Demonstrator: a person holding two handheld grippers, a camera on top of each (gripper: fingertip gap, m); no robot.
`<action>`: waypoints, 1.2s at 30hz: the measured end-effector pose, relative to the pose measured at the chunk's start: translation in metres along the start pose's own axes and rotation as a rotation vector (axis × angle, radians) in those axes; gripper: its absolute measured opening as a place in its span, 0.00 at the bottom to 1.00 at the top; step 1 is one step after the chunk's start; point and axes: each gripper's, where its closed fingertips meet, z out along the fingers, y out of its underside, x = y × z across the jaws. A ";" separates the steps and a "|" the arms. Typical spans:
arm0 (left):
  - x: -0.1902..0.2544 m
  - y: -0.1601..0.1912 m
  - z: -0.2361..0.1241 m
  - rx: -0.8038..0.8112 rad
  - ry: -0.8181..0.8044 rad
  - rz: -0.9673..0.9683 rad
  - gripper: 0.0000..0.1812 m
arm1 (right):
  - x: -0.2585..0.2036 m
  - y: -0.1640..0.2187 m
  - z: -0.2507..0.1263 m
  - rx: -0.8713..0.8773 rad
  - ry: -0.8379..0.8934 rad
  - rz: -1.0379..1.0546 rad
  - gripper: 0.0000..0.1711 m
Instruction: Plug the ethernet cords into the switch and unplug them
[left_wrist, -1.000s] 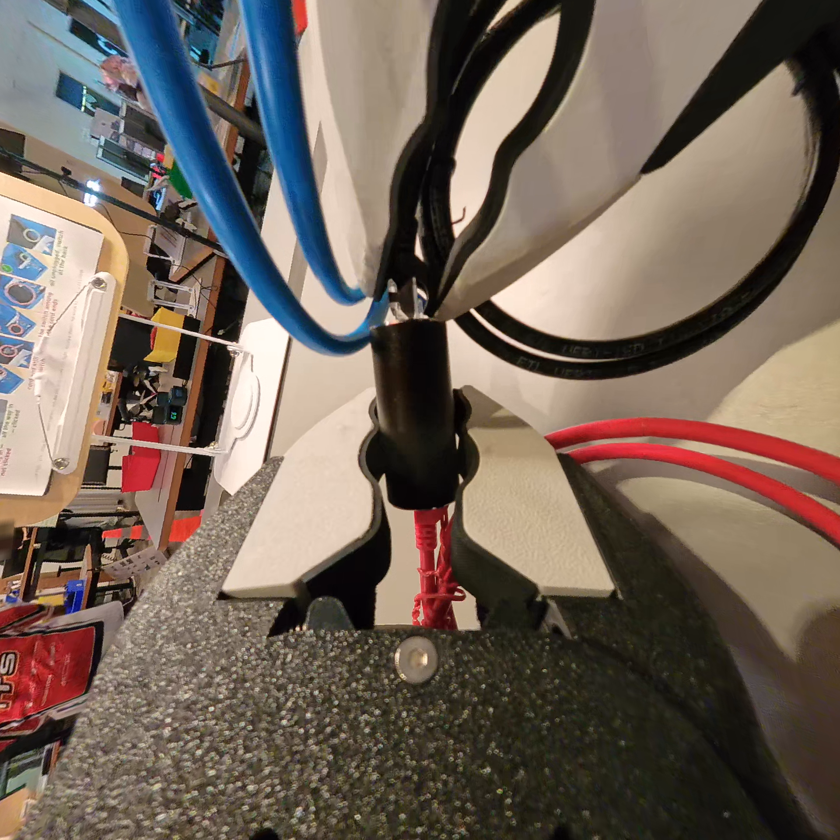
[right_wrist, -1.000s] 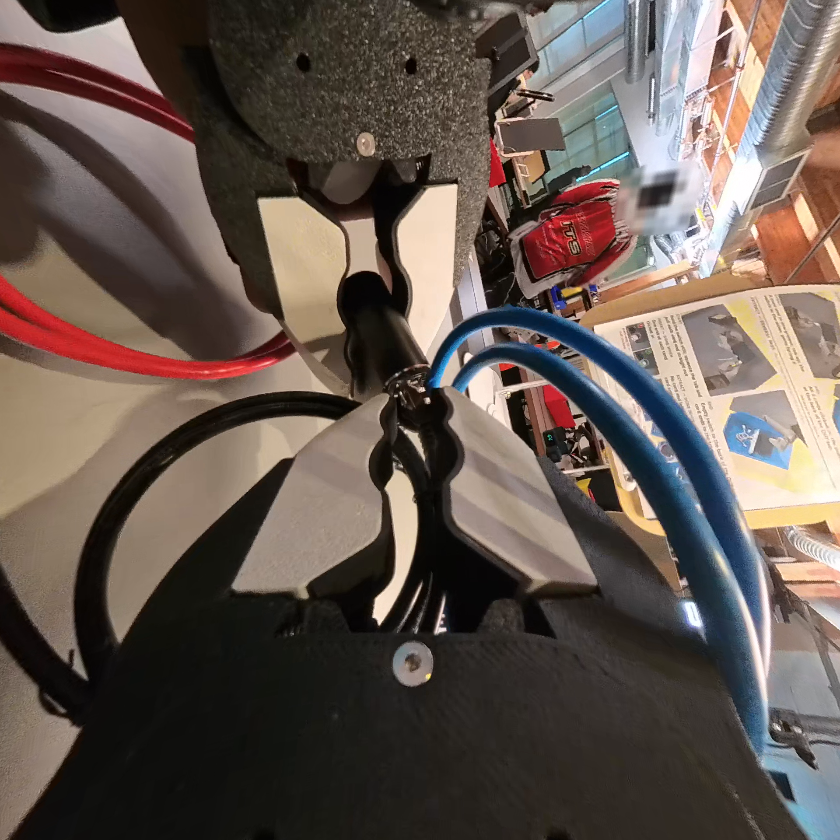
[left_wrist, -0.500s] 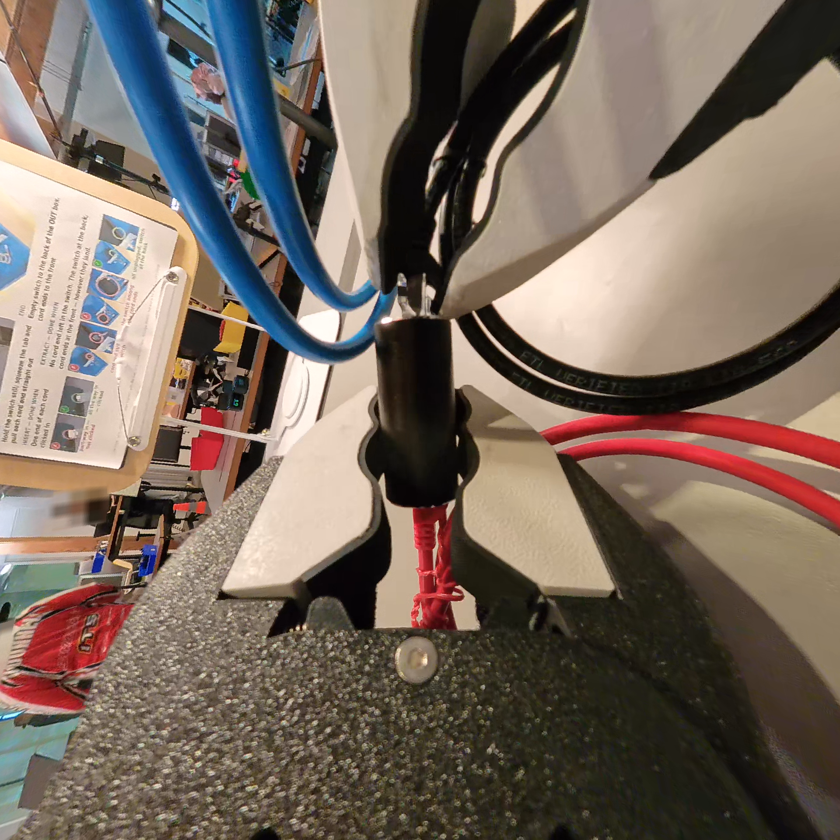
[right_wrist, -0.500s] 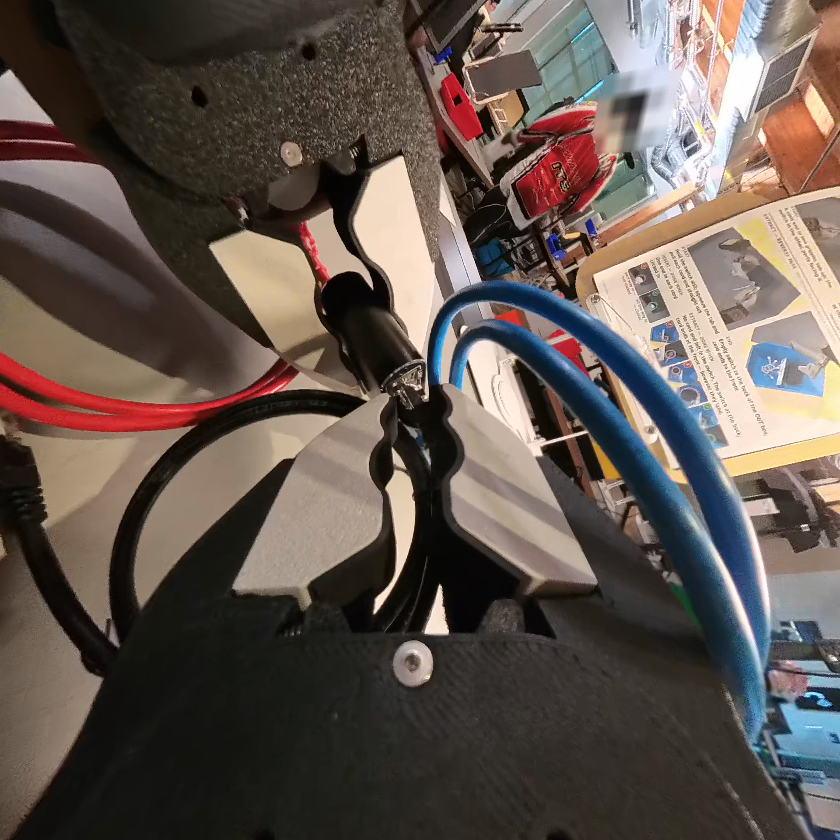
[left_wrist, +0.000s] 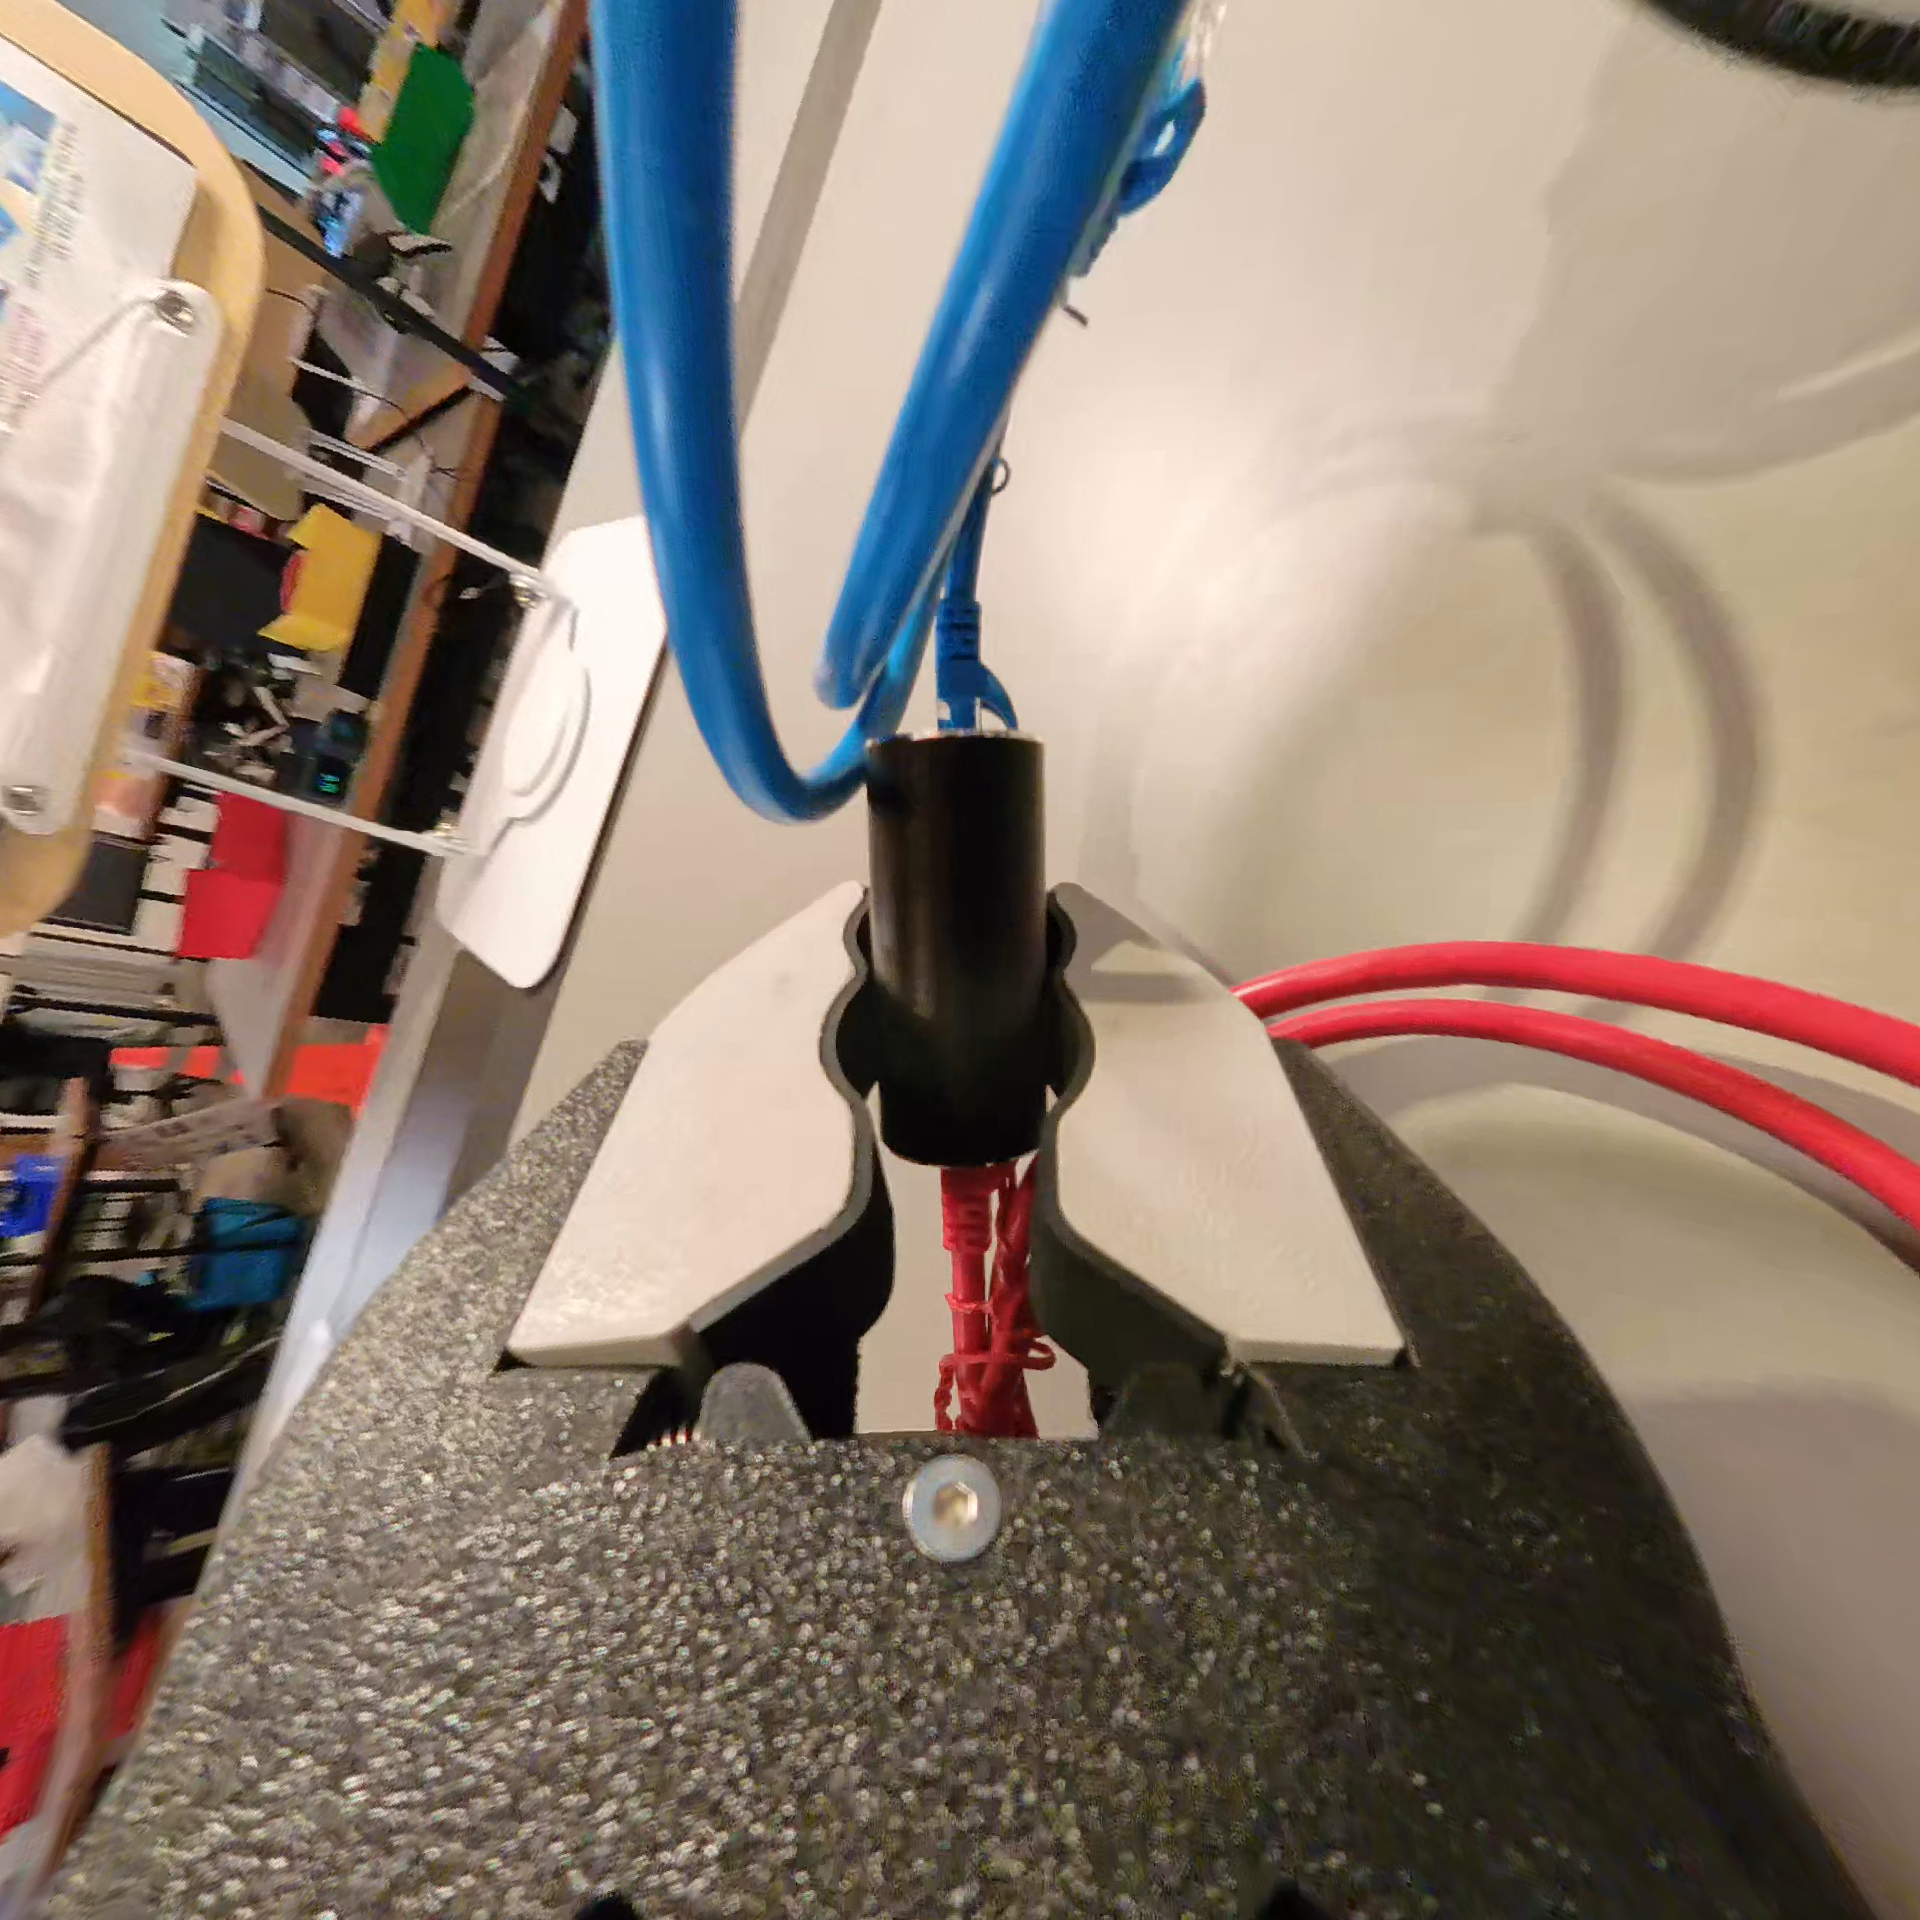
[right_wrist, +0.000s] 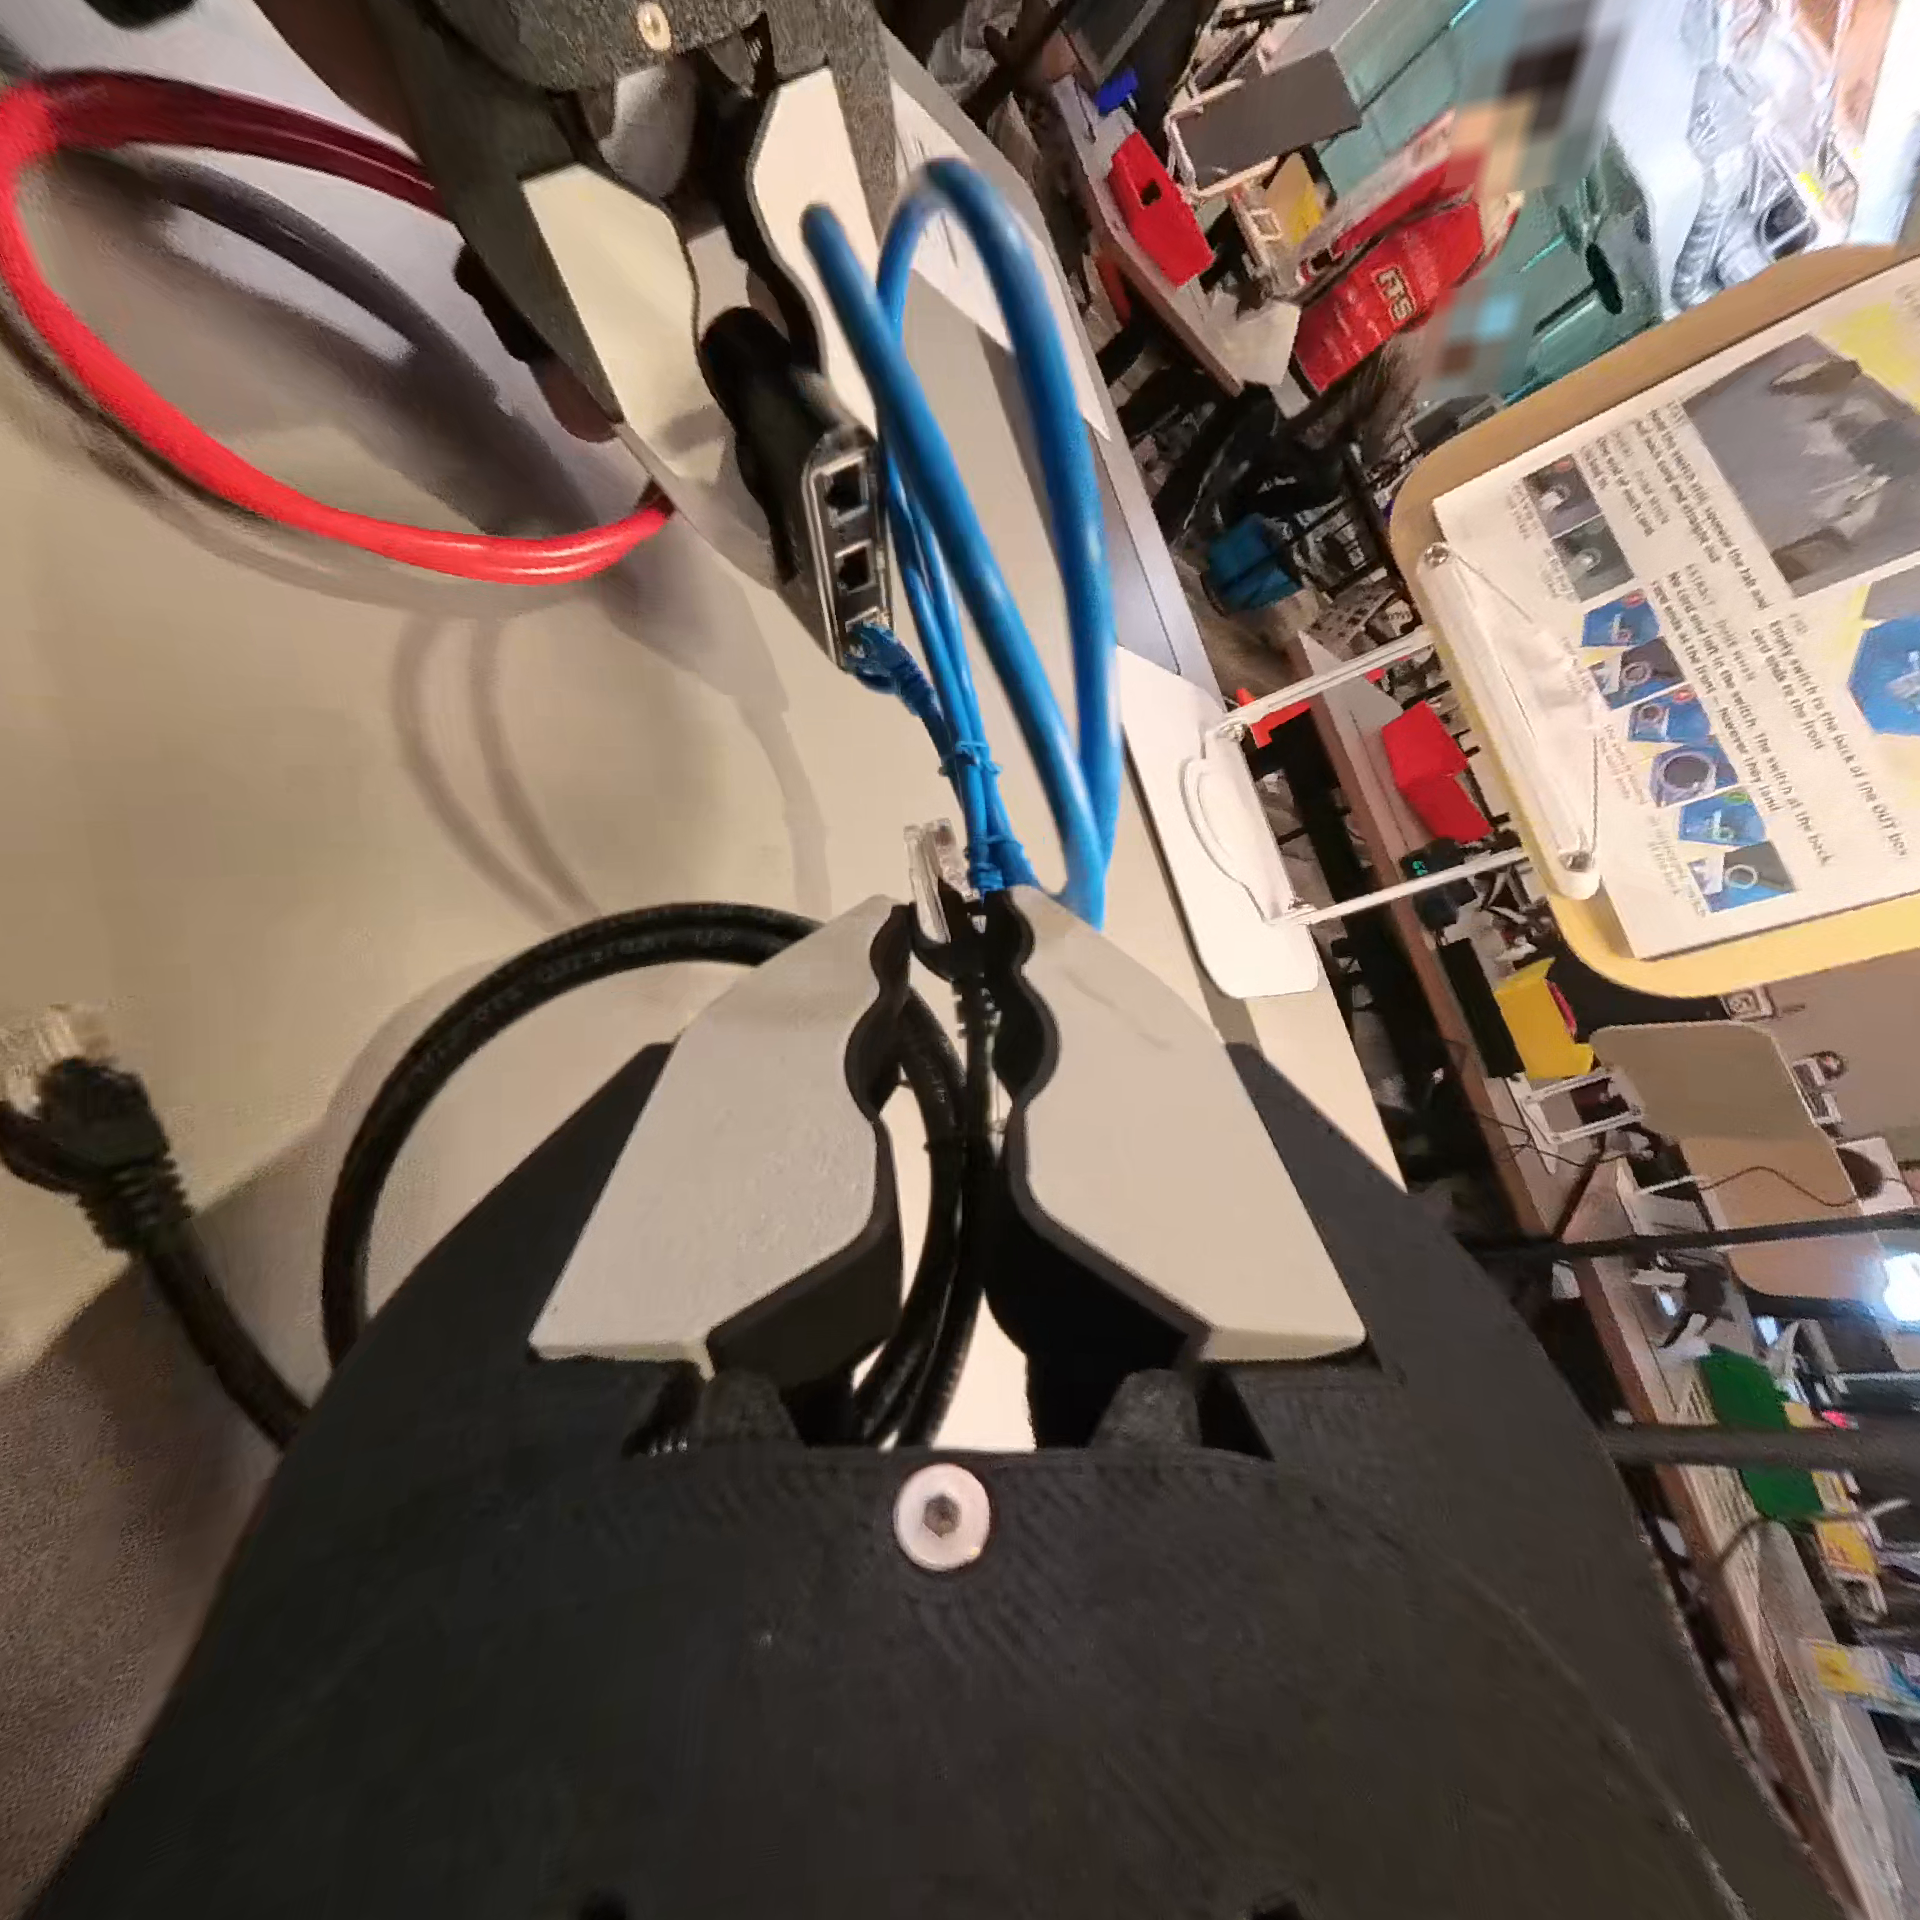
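Your right tool (right_wrist: 951, 940) has pulled back from the switch (left_wrist: 956, 935), its tips pinching the black cord (right_wrist: 540, 997) with the clear plug free. Your left tool (left_wrist: 958, 1023) clamps the switch above the desk (left_wrist: 1455, 520); blue cord (right_wrist: 883, 665) plugged in, red cord (left_wrist: 1558, 997) trailing right.

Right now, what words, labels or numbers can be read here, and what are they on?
Instruction sheet clipped to the wooden board: printed text beside photos; I don't copy it out.
Red bag on the far bench: white lettering, blurred.
Small display behind the board's stand: green digits, too small to read.
Switch: no writing visible.
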 end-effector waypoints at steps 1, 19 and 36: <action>0.003 -0.002 0.000 0.005 0.024 -0.032 0.15 | 0.000 0.002 0.003 -0.011 0.006 0.000 0.08; -0.004 -0.034 -0.022 0.294 0.211 -0.427 0.16 | -0.006 0.020 0.029 -0.079 0.005 0.154 0.14; 0.024 -0.079 -0.060 0.577 0.477 -0.375 0.15 | -0.011 -0.063 0.016 0.353 -0.133 0.353 0.20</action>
